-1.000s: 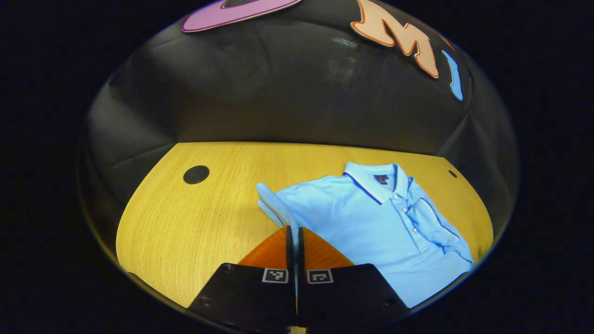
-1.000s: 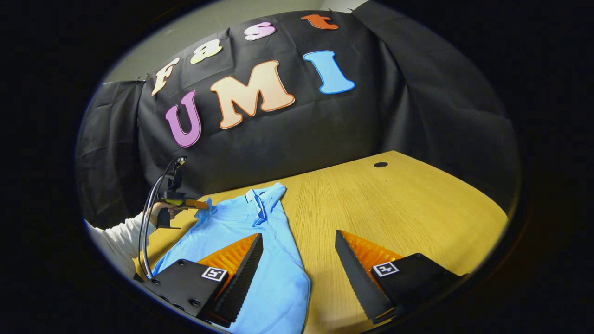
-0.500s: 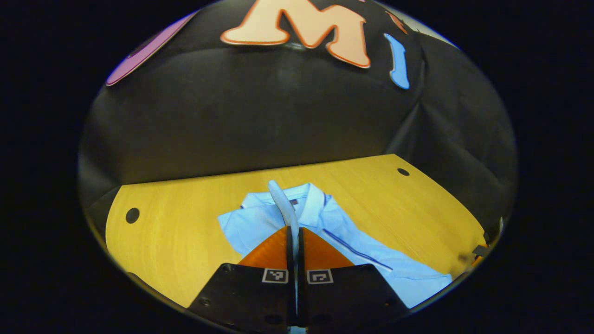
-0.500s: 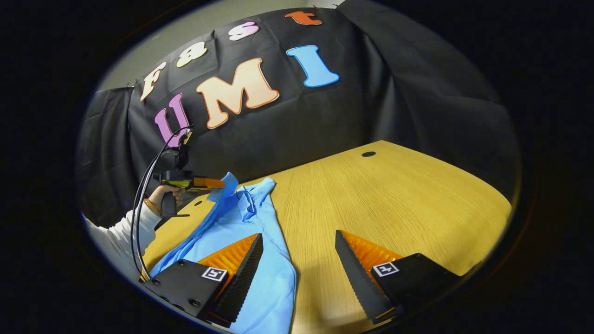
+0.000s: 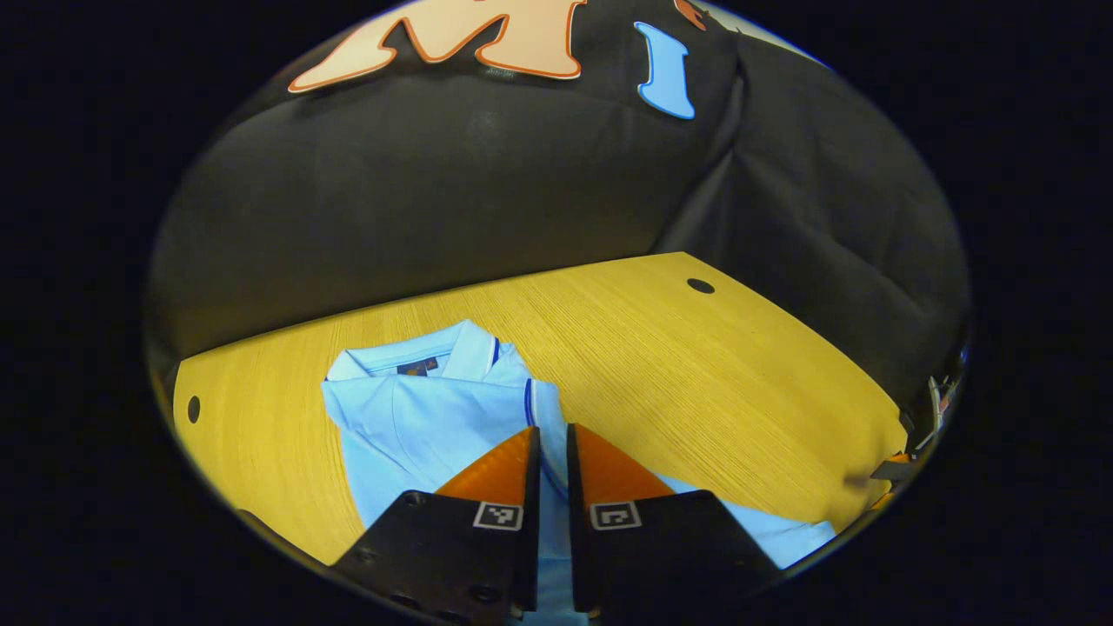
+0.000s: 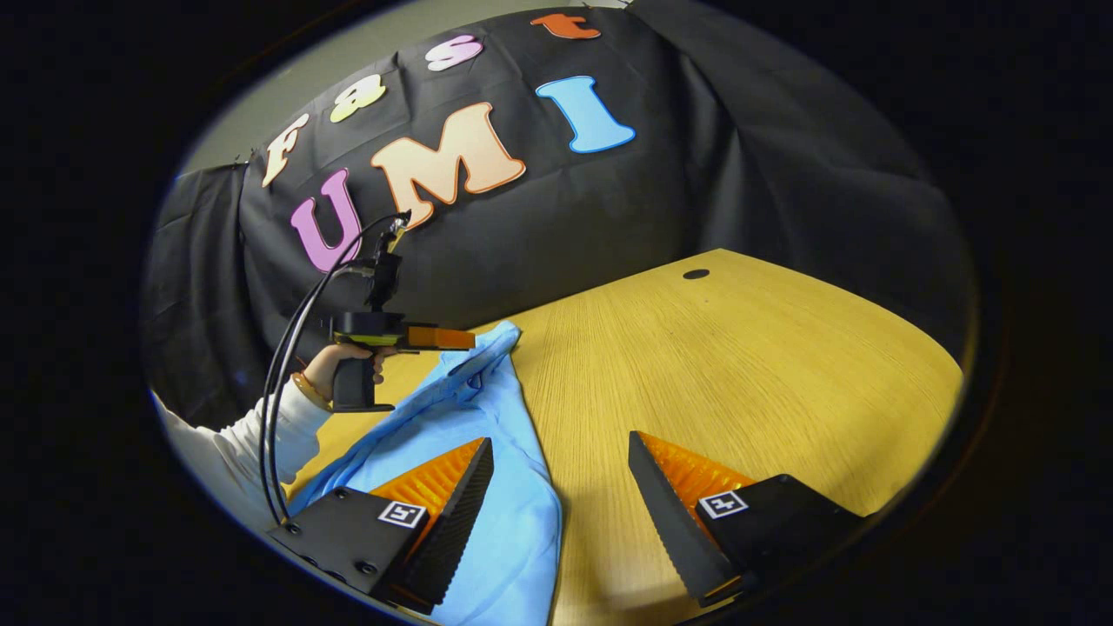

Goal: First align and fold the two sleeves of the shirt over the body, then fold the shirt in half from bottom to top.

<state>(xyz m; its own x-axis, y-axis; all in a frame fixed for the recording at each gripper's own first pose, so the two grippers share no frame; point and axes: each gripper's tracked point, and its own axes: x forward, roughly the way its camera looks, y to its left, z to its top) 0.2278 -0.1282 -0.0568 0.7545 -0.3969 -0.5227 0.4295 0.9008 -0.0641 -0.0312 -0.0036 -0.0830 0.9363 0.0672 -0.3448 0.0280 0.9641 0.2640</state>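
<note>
Shirt [image 5: 417,417], light blue, is seen lying on the wooden table [image 5: 696,374], collar toward the black cloth wall [image 5: 417,200]. A small dark label is sewn inside the collar; its writing cannot be read. The left gripper [image 5: 549,439] is held over the shirt with a narrow gap between its fingers; whether cloth is pinched cannot be told. The right gripper [image 6: 561,469] is spread wide over the shirt's edge.

Left gripper [image 5: 549,435] at lower centre of its view, fingers slightly parted; right gripper [image 6: 561,452] at lower centre, fingers spread wide.
</note>
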